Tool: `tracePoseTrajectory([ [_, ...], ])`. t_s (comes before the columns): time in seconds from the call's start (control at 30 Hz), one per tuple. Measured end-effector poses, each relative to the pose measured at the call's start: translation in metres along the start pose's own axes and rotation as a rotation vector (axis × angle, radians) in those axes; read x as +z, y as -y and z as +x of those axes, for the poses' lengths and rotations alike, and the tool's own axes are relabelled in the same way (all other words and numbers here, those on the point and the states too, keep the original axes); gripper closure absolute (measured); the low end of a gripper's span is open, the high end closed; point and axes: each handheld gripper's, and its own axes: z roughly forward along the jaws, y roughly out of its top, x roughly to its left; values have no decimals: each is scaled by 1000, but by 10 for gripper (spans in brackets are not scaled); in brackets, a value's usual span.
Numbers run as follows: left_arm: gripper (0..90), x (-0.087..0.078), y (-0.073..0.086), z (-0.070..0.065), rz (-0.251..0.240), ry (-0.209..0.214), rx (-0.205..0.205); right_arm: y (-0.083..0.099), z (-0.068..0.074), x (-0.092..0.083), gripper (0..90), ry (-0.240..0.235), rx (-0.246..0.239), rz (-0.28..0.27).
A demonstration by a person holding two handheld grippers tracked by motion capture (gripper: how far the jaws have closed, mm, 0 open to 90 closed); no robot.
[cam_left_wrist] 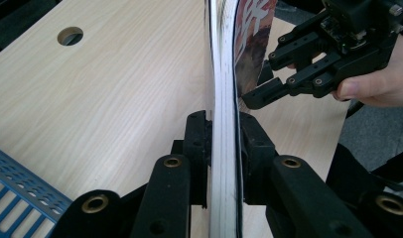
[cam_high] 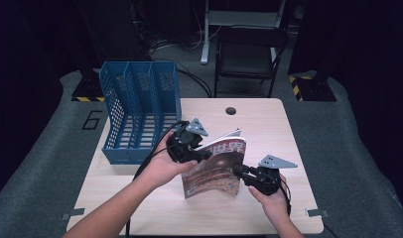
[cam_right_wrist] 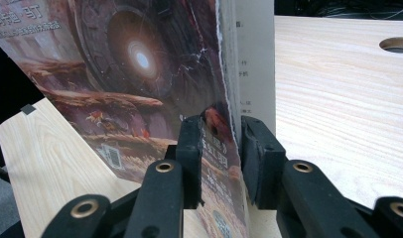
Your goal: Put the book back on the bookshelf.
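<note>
Between both grippers' jaws, seemingly clamped: upright magazine (cam_high: 215, 167).

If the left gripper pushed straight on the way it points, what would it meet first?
Probably the right gripper: the left gripper is clamped on the upright magazine, and along its line those jaws come in just past its tips, though depth is unclear.

The high view looks forward and down over the whole table (cam_high: 269, 124). Each gripper view sits close behind its own jaws — facing the magazine (cam_high: 217, 168) edge-on from opposite sides — sharing it and the tabletop.
</note>
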Motion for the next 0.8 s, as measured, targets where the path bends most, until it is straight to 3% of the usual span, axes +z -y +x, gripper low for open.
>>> tracePoseTrajectory([
  [0.03, 780, 0, -1, 0, 6, -5, 19, 0, 0, 0, 713, -1, -1, 1],
  [0.17, 794, 3, -3, -1, 17, -5, 35, 0, -1, 0, 711, 1, -5, -2],
  [0.5, 819, 4, -4, 0, 31, -7, 25, 0, -1, 1, 705, -3, 1, 2],
  [0.8, 829, 4, -5, 0, 42, -7, 47, 0, -2, 2, 697, -10, 8, -2],
])
